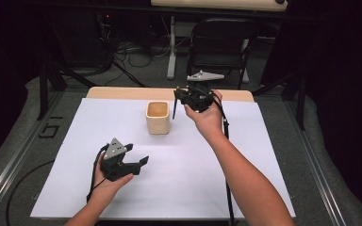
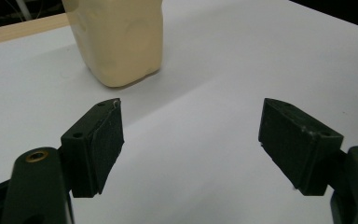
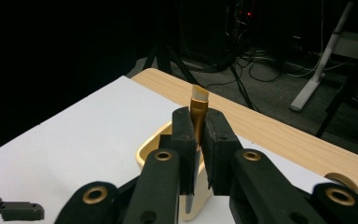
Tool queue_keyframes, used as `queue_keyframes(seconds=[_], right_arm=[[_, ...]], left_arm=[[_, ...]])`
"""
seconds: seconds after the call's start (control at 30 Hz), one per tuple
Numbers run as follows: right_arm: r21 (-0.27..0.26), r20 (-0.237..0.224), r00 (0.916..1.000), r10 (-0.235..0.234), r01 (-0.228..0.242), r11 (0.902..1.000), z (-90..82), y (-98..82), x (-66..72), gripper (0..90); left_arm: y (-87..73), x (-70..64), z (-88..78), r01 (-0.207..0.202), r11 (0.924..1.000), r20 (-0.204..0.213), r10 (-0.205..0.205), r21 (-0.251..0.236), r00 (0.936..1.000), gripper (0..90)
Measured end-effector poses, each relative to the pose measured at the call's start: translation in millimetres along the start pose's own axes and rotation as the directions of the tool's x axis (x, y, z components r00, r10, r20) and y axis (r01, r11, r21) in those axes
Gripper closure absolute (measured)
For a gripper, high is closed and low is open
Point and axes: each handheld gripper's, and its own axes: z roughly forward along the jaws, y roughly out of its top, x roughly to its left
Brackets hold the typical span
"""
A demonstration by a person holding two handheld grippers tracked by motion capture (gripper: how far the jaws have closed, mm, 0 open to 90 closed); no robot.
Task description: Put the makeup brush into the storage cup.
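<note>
Left gripper (image 1: 139, 162): nearest you in the high view, held low over the white sheet (image 1: 75, 188) at its near left; your hand wraps the body from below; the grey three-cornered plate (image 1: 115, 147) sits on top; the jaws stand wide apart with nothing between them.
Left pads (image 2: 106, 140): in the left gripper view you see both black pads spread, bare white sheet between them, the cream cup ahead and clear of both.
Cream cup (image 1: 158, 117): upright on the white sheet, past the left gripper and well apart from it; square-sided with rounded corners, mouth facing up; its pale side wall (image 2: 121, 42) shows faint dents.
Right gripper (image 1: 176, 100): raised just beyond and right of the cup; your right hand (image 1: 207, 117) grips it from behind; the jaws are clamped on a brush.
Brush (image 3: 198, 109): pinched between the pads at its gold ferrule, pale bristles upward; in the high view its dark handle (image 1: 174, 107) hangs down just beside the cup's right rim.
Wooden table edge (image 1: 122, 92): a tan strip beyond the sheet.
Folding chair (image 1: 221, 40): farthest, on the dark floor.
</note>
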Motion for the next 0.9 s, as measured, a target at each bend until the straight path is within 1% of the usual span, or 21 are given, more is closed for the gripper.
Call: queue_keyframes(seconds=[0.27, 0.3, 0.47, 0.53, 0.77, 0.9], right_arm=[[-0.012, 0.022, 0.9997, 0.011, -0.01, 0.9999, 6.6, 5.9, -6.3, 84.0], [-0.011, 0.023, 0.9996, 0.018, -0.018, 0.9998, 7.1, 6.4, -7.2, 84.0], [-0.014, 0.029, 0.9993, 0.024, -0.024, 0.9996, 9.6, 7.3, -10.2, 84.0], [-0.017, 0.03, 0.9993, 0.023, -0.023, 0.9996, 10.0, 7.9, -10.8, 84.0], [-0.025, 0.03, 0.9994, 0.018, -0.017, 0.9995, 11.4, 12.4, -9.5, 84.0], [-0.031, 0.026, 0.9995, 0.016, -0.015, 0.9994, 13.8, 14.3, -6.4, 84.0]], left_arm=[[-0.6, 1.6, -0.1, 0.007, 1.0, -0.005, -0.007, 0.0, 1.0, 22.4], [-0.6, 2.0, -0.3, 0.005, 1.0, -0.005, -0.005, 0.001, 1.0, 22.4], [-0.7, 3.0, -0.4, 0.005, 1.0, -0.011, -0.005, 0.002, 0.9999, 22.4], [-0.9, 3.3, -0.2, 0.007, 1.0, -0.007, -0.007, 0.001, 0.9999, 22.4], [-1.3, 3.8, 0.5, 0.007, 1.0, -0.007, -0.007, 0.004, 0.9999, 22.4], [-1.0, 4.7, -0.4, 0.008, 1.0, -0.01, -0.008, 0.001, 0.9999, 22.4]])
